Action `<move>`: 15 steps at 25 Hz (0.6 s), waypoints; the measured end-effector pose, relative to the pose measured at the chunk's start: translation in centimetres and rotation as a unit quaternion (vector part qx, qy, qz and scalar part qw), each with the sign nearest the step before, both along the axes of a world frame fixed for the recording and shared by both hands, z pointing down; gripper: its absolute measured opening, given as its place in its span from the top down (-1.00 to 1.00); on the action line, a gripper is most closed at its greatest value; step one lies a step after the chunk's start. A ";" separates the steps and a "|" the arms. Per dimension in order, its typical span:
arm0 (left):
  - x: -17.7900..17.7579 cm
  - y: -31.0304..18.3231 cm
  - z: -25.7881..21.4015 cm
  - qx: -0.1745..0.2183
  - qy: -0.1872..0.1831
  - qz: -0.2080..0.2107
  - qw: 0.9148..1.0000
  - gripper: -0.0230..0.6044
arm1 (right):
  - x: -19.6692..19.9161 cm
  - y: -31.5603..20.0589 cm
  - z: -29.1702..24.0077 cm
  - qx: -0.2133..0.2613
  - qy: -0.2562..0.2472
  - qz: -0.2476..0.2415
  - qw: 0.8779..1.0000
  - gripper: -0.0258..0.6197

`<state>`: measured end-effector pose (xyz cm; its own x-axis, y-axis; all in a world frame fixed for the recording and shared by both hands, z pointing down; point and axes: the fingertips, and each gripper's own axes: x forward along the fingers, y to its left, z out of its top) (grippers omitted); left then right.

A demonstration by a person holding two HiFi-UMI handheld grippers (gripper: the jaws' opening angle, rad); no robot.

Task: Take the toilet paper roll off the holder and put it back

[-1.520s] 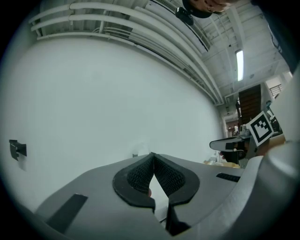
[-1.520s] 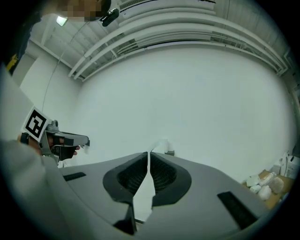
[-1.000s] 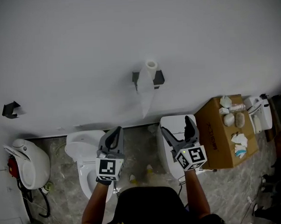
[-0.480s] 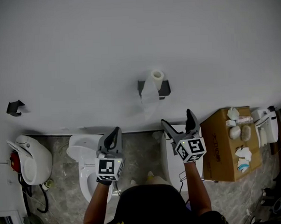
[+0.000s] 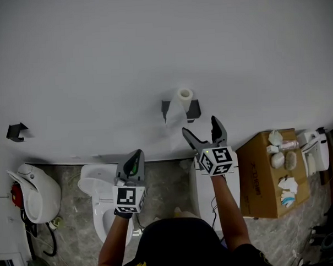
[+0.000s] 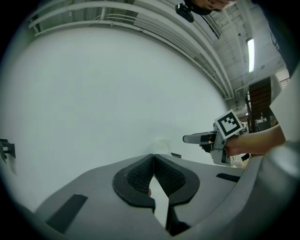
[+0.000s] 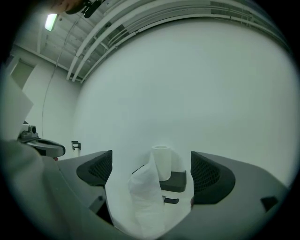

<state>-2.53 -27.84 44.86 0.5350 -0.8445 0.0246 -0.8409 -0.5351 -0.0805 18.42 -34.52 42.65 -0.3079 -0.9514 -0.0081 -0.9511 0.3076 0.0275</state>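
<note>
A white toilet paper roll (image 5: 184, 95) stands upright on a dark wall holder (image 5: 193, 109), with a loose tail of paper hanging below it. My right gripper (image 5: 200, 126) is just below the holder, jaws wide open and holding nothing. In the right gripper view the roll (image 7: 162, 161) and holder (image 7: 174, 181) lie ahead between the open pads (image 7: 99, 168), still apart from them, and the paper tail (image 7: 146, 201) hangs in front. My left gripper (image 5: 136, 157) stays low at the left with its pads (image 6: 140, 173) shut together and nothing in them.
A white toilet (image 5: 98, 185) stands below my left gripper and a white cistern (image 5: 205, 191) below my right arm. A cardboard box (image 5: 261, 164) with small items is at the right, a white fixture (image 5: 27, 191) at the far left, and a small black bracket (image 5: 15, 131) on the wall.
My right gripper has risen up and forward to just under the holder, and its jaws have widened a little. The left gripper has barely moved.
</note>
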 end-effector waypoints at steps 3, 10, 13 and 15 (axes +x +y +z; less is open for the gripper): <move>0.0 0.1 0.0 -0.001 -0.004 -0.001 1.000 0.87 | -0.1 -1.6 0.4 -0.006 0.005 -0.004 1.000 -0.62; -1.3 -0.1 0.5 -0.012 -0.007 -0.015 1.000 0.87 | -0.3 -5.2 0.9 -0.020 0.001 -0.007 1.000 -0.56; -1.2 -0.1 0.4 -0.011 -0.007 -0.016 1.000 0.87 | -0.9 -6.6 1.0 -0.025 0.010 -0.018 0.999 -0.51; -1.1 -0.1 0.4 -0.011 -0.008 -0.016 1.000 0.87 | -1.2 -7.4 1.1 -0.028 0.018 -0.023 0.999 -0.49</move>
<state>-3.58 -27.93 45.24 0.5079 -0.8599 0.0512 -0.8559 -0.5104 -0.0833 17.20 -41.89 43.78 -0.3498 -0.9352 0.0556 -0.9349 0.3522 0.0429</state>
